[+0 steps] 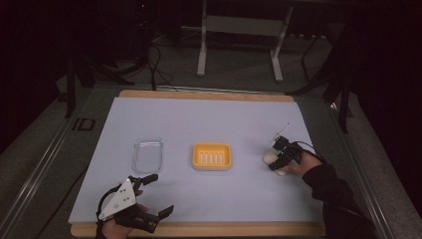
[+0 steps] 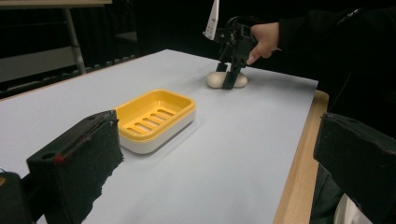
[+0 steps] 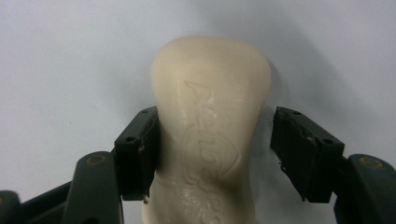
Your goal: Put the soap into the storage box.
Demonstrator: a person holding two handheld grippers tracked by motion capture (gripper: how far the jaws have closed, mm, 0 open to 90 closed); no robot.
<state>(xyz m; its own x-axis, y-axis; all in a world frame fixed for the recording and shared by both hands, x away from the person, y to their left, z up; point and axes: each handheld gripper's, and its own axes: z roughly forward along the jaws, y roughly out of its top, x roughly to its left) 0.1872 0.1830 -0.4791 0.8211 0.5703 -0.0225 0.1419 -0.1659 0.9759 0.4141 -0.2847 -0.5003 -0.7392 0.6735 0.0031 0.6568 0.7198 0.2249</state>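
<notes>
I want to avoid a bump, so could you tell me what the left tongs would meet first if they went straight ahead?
Probably the yellow soap dish, which lies slightly left of the open left tongs' line; depth is unclear.

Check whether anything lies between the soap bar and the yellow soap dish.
Nothing visible does. The soap bar sits between the jaws of the right gripper, and only bare table cover separates it from the yellow soap dish. The clear lid lies beyond the dish.

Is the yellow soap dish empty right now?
Empty: the yellow soap dish shows bare slots, and the soap bar lies on the table.
</notes>
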